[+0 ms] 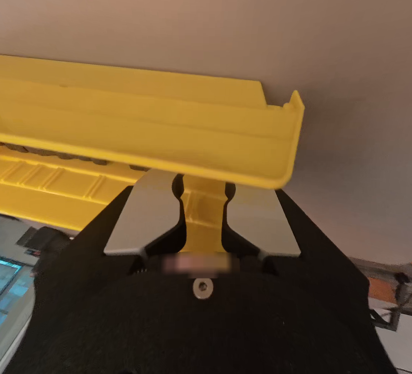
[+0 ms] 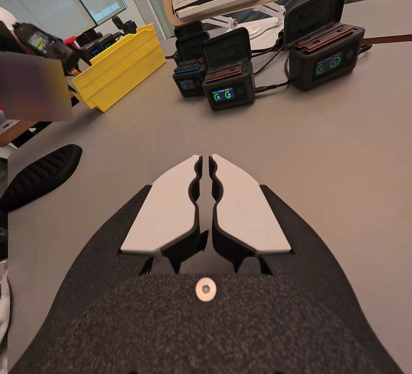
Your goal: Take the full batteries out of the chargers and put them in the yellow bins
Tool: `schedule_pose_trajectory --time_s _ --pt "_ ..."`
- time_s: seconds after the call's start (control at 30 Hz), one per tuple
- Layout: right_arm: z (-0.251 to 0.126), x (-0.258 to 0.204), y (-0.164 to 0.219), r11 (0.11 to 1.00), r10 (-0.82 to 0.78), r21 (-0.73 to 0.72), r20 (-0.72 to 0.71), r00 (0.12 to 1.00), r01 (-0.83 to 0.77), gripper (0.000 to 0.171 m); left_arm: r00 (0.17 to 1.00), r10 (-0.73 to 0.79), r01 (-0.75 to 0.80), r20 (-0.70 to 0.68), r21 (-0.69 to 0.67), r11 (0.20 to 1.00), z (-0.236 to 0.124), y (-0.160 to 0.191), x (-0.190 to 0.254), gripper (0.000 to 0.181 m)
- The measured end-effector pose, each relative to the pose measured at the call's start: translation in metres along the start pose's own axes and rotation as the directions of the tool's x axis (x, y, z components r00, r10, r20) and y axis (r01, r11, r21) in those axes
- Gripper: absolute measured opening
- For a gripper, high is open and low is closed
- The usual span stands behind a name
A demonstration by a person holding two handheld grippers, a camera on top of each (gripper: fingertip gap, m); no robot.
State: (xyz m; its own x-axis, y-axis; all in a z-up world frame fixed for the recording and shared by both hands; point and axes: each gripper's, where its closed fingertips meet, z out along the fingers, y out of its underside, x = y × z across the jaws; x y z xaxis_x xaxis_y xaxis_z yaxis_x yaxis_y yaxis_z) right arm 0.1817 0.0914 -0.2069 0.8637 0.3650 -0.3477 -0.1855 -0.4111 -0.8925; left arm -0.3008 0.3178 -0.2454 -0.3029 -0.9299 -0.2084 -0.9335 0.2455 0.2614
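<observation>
While left claw [image 1: 204, 182] gapes at yellow bin [image 1: 156, 127], chargers [image 2: 229, 87] beyond right claw [image 2: 205, 159]

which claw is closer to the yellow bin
Left. The left claw reaches under the yellow bin rim; the right claw hovers over bare table, well short of it.

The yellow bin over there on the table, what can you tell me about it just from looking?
The yellow bin looks like moulded plastic, open-topped, with stepped, ribbed walls and a lower cut-out front. It sits on the grey table, left of the black chargers and apart from them. In the left wrist view its rim fills the frame, with the left gripper right under it; dark shapes inside are too blurred to identify.
</observation>
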Motion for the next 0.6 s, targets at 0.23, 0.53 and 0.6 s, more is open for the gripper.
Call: schedule_pose_trajectory --time_s 0.23,0.53,0.6 --pt "0.0 0.0 0.0 1.0 0.002 0.001 0.002 1.0 -0.002 0.005 0.993 0.009 -0.012 0.117 0.027 1.0 0.015 -0.011 -0.008 0.023" --pt "0.0 -0.001 -0.001 1.0 -0.007 0.004 0.005 1.0 0.007 0.005 0.981 -0.022 0.013 0.191 0.051 0.999 -0.004 0.005 -0.01 0.014" --pt "-0.001 -0.002 -0.001 1.0 -0.012 0.004 0.005 1.0 0.012 0.005 0.983 -0.062 0.048 0.174 0.085 0.995 -0.015 0.006 -0.008 0.014"
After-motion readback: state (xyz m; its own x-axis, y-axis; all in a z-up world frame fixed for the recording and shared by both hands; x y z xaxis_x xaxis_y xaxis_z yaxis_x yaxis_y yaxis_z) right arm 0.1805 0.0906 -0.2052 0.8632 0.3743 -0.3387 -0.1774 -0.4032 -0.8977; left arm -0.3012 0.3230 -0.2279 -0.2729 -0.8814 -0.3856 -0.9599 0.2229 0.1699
